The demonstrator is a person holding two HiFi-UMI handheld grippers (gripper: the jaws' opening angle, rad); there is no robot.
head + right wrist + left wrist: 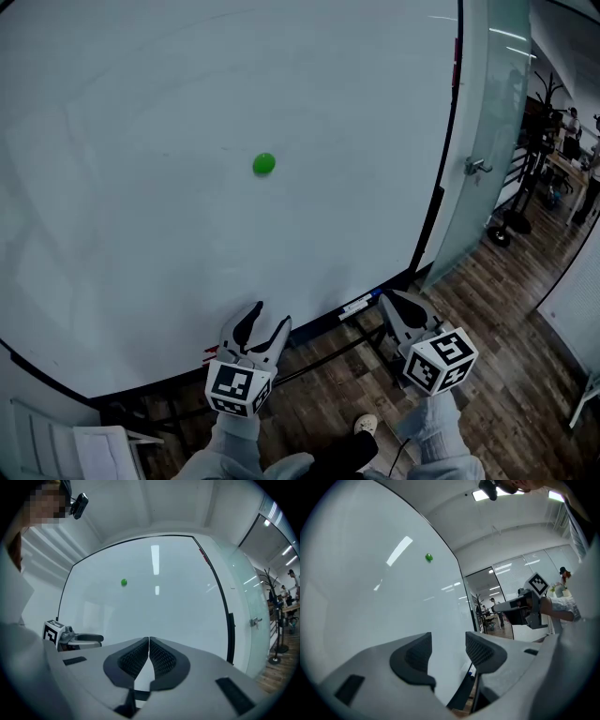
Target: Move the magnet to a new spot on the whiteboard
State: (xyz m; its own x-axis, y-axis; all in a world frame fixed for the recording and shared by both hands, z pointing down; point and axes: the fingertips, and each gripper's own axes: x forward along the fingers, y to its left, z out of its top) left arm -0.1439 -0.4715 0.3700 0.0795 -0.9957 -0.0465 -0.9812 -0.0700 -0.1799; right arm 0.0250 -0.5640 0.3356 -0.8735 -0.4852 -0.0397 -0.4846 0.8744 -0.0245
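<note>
A small round green magnet (263, 164) sticks to the large whiteboard (141, 141) near its middle; it also shows as a green dot in the left gripper view, magnet (429, 558), and in the right gripper view, magnet (123, 582). My left gripper (268, 317) hangs low near the board's bottom edge, jaws open and empty, well below the magnet. My right gripper (386, 298) is held low to the right, jaws shut with nothing between them.
A black tray rail (309, 323) runs along the board's bottom edge with a marker (356, 306) on it. A glass door with a handle (477, 167) stands right of the board. Wood floor (506, 356) lies below; people and furniture sit far right.
</note>
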